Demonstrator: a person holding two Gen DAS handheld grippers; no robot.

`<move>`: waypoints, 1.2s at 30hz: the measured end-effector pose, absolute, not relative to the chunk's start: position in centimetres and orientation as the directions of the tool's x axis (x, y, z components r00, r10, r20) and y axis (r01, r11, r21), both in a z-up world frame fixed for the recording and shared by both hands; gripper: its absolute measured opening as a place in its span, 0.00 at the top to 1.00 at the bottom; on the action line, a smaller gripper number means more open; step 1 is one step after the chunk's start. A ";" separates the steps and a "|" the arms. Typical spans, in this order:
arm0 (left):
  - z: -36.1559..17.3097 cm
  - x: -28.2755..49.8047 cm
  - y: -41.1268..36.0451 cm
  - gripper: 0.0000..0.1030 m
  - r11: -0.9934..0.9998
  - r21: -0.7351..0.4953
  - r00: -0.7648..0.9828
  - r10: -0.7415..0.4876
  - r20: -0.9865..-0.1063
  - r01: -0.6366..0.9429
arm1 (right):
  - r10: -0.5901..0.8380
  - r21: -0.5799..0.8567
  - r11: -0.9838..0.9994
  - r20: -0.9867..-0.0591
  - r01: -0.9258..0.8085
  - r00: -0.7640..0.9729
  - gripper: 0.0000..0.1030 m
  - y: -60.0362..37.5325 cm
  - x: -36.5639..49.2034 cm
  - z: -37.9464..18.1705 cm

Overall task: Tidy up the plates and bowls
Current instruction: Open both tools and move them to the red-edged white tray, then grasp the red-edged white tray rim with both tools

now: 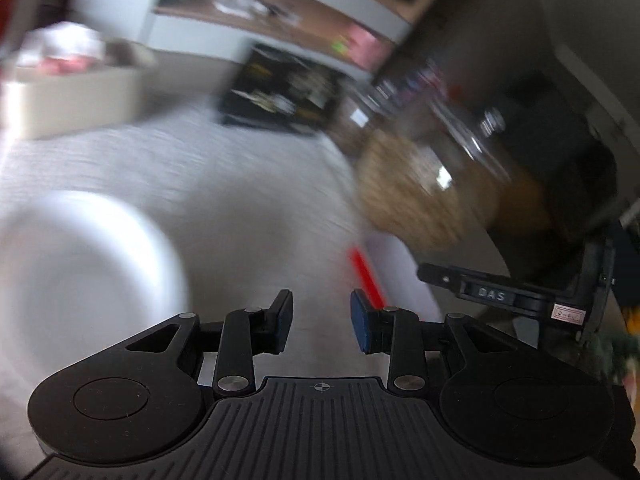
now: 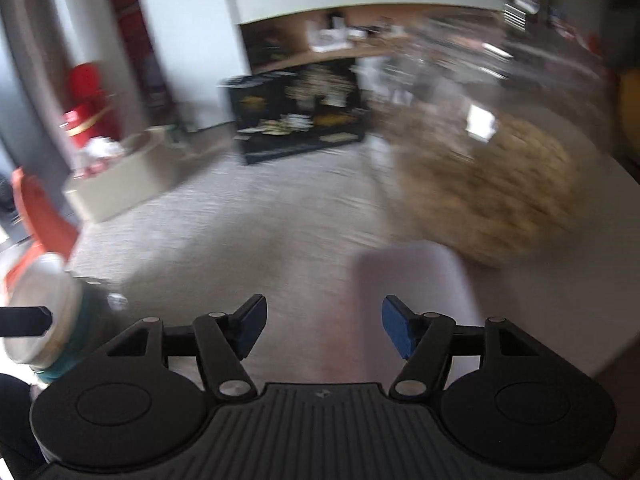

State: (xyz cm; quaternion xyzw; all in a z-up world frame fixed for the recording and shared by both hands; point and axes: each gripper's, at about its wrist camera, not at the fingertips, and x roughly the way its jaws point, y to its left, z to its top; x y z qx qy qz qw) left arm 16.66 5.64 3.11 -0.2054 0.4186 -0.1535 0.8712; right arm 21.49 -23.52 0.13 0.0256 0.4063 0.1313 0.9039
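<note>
Left of the left claw (image 1: 321,322) — spread, empty — sits a white bowl (image 1: 80,280) on the worktop (image 1: 240,208); the right claw (image 2: 324,326), likewise spread and empty, is farther off.

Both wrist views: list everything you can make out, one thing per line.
Bowl: one, white, left on the table.
Table: one, pale grey.
Jar: one, clear, tan contents, right.
Black box: one, far edge, contents blurred.
Beige box: one, far left.
Red stick: one, identity unclear.
Pale object: one, lilac, blurred, near centre.
Left gripper: black, blue pads, open, empty.
Right gripper: same, open, empty.
</note>
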 end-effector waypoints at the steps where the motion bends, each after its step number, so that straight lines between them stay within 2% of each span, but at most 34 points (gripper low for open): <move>1: 2.5 18.0 3.4 0.66 0.868 -0.482 0.583 -0.454 -0.674 0.118 | 0.243 0.153 0.969 -0.732 -0.193 0.636 0.37 -24.9 21.6 -0.4; 8: -3.8 25.2 -8.9 0.66 0.893 -0.411 0.520 -0.443 -0.730 0.184 | 0.193 0.207 0.977 -0.761 -0.050 0.619 0.37 -32.2 23.5 -5.5; 11: -6.6 27.0 -11.2 0.66 0.929 -0.344 0.501 -0.363 -0.786 0.133 | 0.197 0.221 0.975 -0.777 -0.034 0.598 0.37 -33.4 25.5 -7.3; 15: -8.9 28.2 -12.6 0.66 0.943 -0.306 0.462 -0.329 -0.824 0.126 | 0.249 0.278 0.960 -0.801 -0.030 0.545 0.38 -34.0 28.5 -9.3; 16: -9.3 28.4 -12.6 0.66 0.943 -0.309 0.449 -0.331 -0.830 0.124 | 0.269 0.297 0.954 -0.806 -0.032 0.527 0.39 -34.1 29.2 -9.8; 17: -9.8 28.6 -12.6 0.67 0.941 -0.318 0.435 -0.337 -0.835 0.117 | 0.291 0.318 0.948 -0.813 -0.034 0.505 0.45 -33.9 29.8 -10.3; 18: -10.1 28.8 -12.5 0.67 0.938 -0.327 0.426 -0.343 -0.837 0.112 | 0.309 0.334 0.942 -0.817 -0.037 0.486 0.56 -33.7 30.2 -10.7; 20: -10.4 29.1 -12.3 0.69 0.935 -0.337 0.418 -0.350 -0.838 0.108 | 0.347 0.361 0.931 -0.822 -0.059 0.451 0.67 -33.2 30.6 -11.0; 22: -10.3 29.0 -11.9 0.76 0.932 -0.344 0.425 -0.360 -0.831 0.116 | 0.368 0.372 0.925 -0.816 -0.082 0.446 0.68 -32.4 30.4 -10.8; 30: -8.1 25.1 -6.9 0.77 0.955 -0.292 0.521 -0.277 -0.807 0.054 | 0.437 0.401 0.898 -0.775 -0.179 0.457 0.68 -26.8 26.5 -9.4; 36: -8.4 18.5 -0.8 0.76 0.955 -0.286 0.559 -0.196 -0.806 -0.077 | 0.521 0.456 0.854 -0.748 -0.251 0.412 0.67 -20.5 22.3 -10.7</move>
